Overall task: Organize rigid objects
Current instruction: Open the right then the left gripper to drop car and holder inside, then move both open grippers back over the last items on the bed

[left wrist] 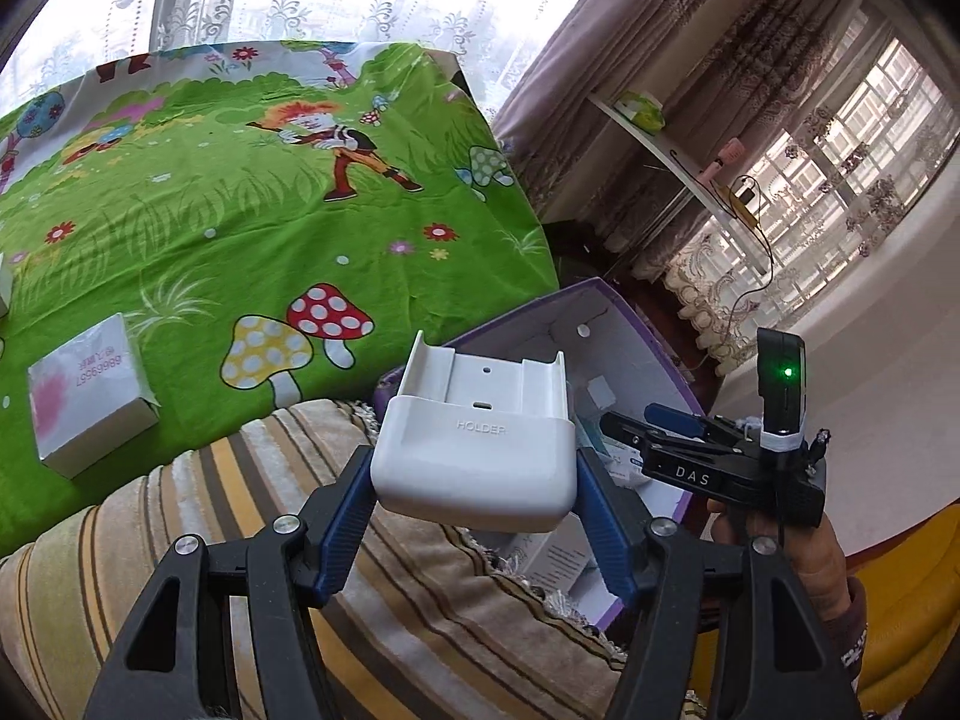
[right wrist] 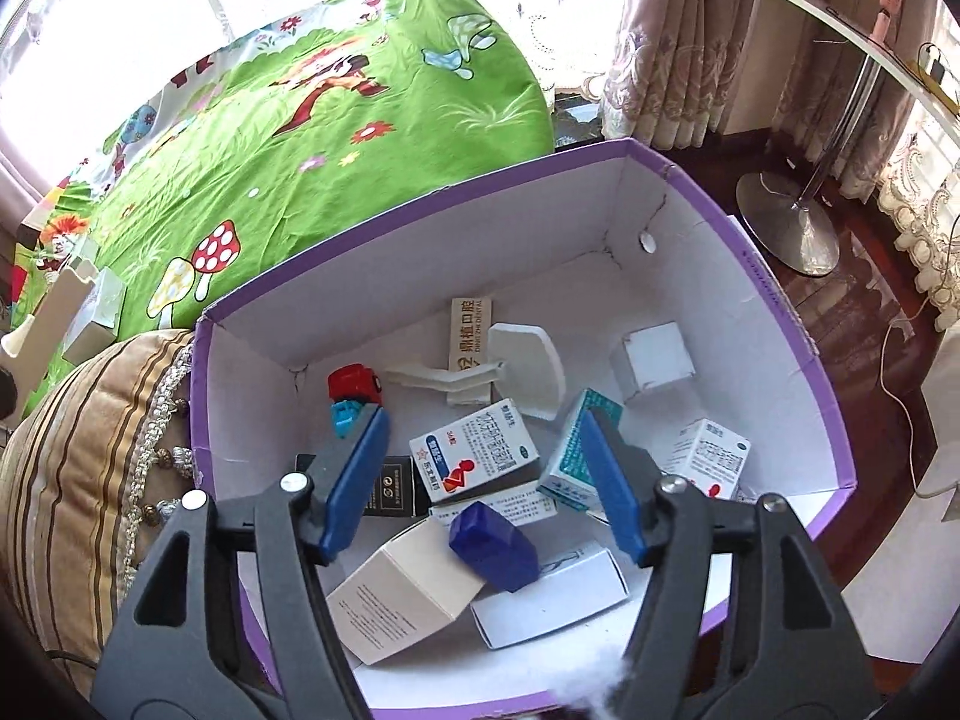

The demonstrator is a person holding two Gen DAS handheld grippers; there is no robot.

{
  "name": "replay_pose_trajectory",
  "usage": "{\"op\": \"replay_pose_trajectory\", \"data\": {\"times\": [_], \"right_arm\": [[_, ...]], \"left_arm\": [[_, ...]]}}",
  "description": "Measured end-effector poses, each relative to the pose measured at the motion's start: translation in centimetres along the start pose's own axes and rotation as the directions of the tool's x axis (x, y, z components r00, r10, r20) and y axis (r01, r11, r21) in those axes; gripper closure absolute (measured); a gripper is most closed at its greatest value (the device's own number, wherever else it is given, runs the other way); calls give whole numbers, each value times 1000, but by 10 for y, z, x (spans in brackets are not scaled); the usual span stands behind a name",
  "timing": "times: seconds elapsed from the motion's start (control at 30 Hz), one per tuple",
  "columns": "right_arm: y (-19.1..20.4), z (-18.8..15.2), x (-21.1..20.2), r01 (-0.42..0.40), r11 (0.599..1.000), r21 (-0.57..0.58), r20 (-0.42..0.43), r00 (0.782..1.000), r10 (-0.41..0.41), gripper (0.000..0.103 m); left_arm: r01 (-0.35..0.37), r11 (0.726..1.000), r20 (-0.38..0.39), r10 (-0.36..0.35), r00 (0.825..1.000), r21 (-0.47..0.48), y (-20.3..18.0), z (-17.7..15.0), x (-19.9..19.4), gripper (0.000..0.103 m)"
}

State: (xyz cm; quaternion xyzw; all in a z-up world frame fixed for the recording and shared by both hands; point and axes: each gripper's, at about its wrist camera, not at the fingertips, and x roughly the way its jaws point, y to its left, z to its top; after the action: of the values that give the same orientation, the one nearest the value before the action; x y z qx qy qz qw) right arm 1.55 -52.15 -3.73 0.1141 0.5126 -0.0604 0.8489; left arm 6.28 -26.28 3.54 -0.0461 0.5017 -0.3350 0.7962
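Observation:
My left gripper (left wrist: 474, 483) is shut on a white plastic holder (left wrist: 480, 420), its blue pads pressing both sides of the rounded base. It hangs above a striped cushion (left wrist: 252, 510), just left of the purple box (left wrist: 630, 312). My right gripper (right wrist: 483, 426) stands open over the inside of the purple box (right wrist: 780, 300), with nothing pressed between its fingers. Below it a small blue case (right wrist: 495, 546) lies on several cartons. In the left wrist view the right gripper (left wrist: 636, 420) shows side-on over the box, held by a hand.
The box also holds medicine cartons (right wrist: 474, 456), a red toy truck (right wrist: 354, 384), a white cube (right wrist: 654, 360) and a white plastic piece (right wrist: 528, 372). A white and pink carton (left wrist: 90, 396) lies on the green cartoon sheet (left wrist: 270, 198). A table stand (right wrist: 786, 222) is at the right.

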Motion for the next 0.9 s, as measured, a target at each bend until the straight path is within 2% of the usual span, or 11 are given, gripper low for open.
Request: {"op": "replay_pose_trajectory", "data": {"times": [0.23,0.5,0.9], "right_arm": [[-9,6,-15,11,1000,16,42,999,-12,31],[-6,7,-19,14,1000,7,49,999,-15,30],[30,12,-32,-6,997,-71,66,998,10,29]], "left_arm": [[112,992,-65,-109,992,51,-32,-7,15,37],[113,993,-58,-112,992,15,-24,-7,12,35],[100,995,-23,-100,995,-29,-5,-6,1,35]]}}
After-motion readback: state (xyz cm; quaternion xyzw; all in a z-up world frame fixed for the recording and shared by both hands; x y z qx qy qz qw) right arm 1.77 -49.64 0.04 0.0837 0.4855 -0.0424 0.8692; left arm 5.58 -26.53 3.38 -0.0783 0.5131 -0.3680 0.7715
